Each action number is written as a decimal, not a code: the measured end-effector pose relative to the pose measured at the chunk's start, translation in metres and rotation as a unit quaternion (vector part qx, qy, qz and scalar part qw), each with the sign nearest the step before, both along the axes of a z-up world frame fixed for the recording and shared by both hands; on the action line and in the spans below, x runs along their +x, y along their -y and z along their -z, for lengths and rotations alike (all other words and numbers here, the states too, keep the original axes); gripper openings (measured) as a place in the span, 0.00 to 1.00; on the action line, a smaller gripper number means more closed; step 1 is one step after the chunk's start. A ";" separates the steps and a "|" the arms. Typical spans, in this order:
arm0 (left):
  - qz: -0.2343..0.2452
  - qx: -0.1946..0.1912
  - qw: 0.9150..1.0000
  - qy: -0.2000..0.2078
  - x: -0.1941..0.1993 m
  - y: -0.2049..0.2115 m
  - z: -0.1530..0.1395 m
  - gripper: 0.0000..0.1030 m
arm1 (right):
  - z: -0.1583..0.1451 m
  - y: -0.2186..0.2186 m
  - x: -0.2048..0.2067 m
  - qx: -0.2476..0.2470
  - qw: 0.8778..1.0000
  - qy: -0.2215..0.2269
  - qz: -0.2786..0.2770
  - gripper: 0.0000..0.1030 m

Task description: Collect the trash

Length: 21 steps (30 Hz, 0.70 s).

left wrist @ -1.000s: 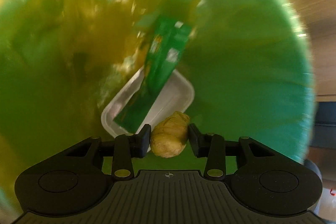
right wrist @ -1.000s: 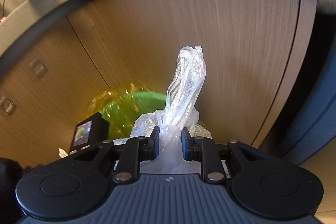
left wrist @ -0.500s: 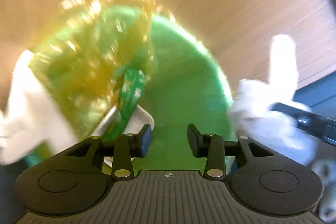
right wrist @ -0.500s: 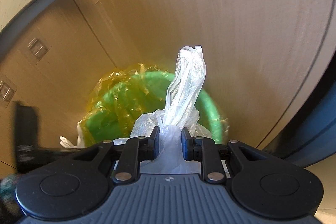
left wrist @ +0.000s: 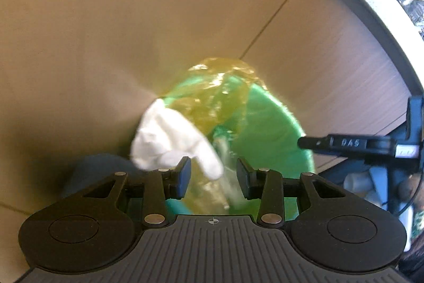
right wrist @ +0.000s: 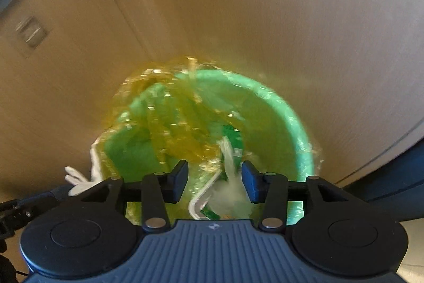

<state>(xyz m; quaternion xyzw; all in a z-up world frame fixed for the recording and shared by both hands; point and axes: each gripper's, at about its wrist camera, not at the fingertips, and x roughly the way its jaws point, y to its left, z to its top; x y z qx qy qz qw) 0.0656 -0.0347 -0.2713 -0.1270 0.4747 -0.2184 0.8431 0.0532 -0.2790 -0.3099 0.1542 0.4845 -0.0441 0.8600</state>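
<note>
My left claw (left wrist: 213, 178) hangs above the near rim of the green bin (left wrist: 278, 129), spread wide and holding nothing, tilted down toward the mouth. Blurred white stuff (left wrist: 169, 142), soft-looking, drapes over the bin's left rim; I cannot tell what it is.

Through my right camera, my right claw (right wrist: 214, 181) points steeply down into the bin (right wrist: 288, 110). Its jaws are opening, and the clear plastic bag (right wrist: 230, 187) is slipping between them into the bin, no longer pinched. Below it, inside the yellow liner (right wrist: 169, 129), lie a white tray (right wrist: 201, 199) and a green wrapper (right wrist: 232, 133).

I judge this drop nearly done: several pieces are already binned. The views show nothing beyond the bin and the wooden cabinet fronts (right wrist: 238, 17), so whatever trash remains elsewhere is hidden from me.
</note>
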 end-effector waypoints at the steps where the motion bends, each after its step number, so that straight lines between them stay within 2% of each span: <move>1: -0.004 0.004 1.000 0.001 -0.003 -0.004 -0.002 0.41 | -0.001 -0.007 0.003 0.007 1.000 0.004 -0.013 0.43; 8: -0.032 0.026 0.999 0.007 -0.015 -0.031 -0.016 0.41 | -0.020 -0.085 0.034 0.058 0.988 0.042 -0.137 0.43; 11: -0.039 0.019 0.999 0.009 -0.019 -0.039 -0.017 0.41 | -0.021 -0.117 0.051 0.043 0.983 0.051 -0.172 0.43; 17: -0.047 0.024 0.998 0.017 -0.029 -0.045 -0.020 0.41 | 0.002 -0.153 0.080 0.029 0.979 0.018 -0.201 0.42; 21: -0.039 0.035 0.998 0.026 -0.035 -0.037 -0.021 0.41 | 0.018 -0.169 0.085 -0.023 0.977 -0.006 -0.210 0.42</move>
